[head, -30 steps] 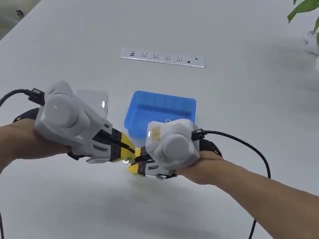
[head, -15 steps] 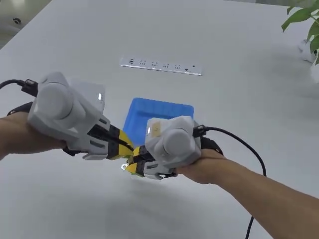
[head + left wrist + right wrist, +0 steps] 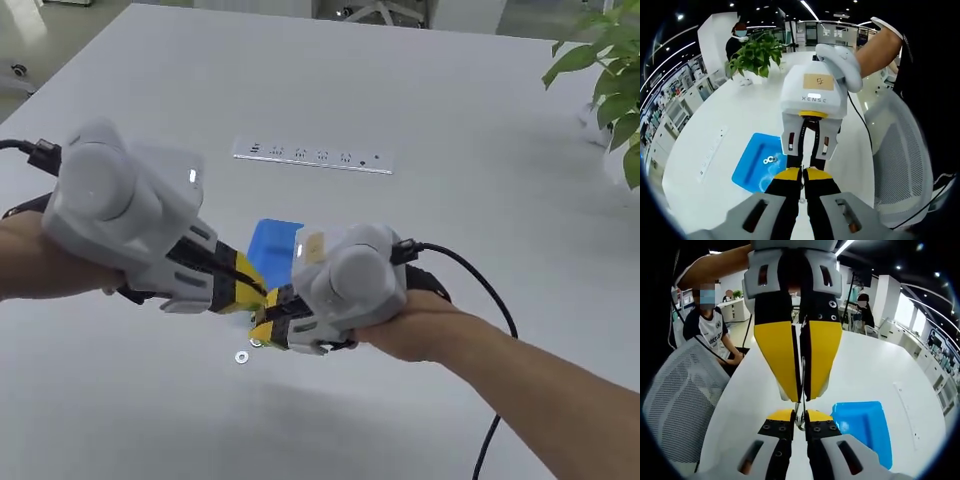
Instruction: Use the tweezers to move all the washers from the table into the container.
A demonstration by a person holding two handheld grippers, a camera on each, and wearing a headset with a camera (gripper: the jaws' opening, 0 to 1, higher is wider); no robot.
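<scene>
Right gripper (image 3: 799, 428) and left gripper (image 3: 801, 390) pinch tweezers (image 3: 800, 412).

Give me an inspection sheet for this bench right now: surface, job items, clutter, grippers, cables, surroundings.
Surface: white table, bare where it shows.
Job's things: blue container with a few washers inside; loose washer on the table below the jaws; thin metal strip, likely the tweezers.
Clutter: power strip beyond the container.
Grippers: left hand-held gripper and right hand-held gripper meet tip to tip, both apparently shut on the tweezers.
Cables: black cable runs from the right hand-held gripper back toward the person.
Surroundings: potted plant, mesh chair, seated person.
</scene>
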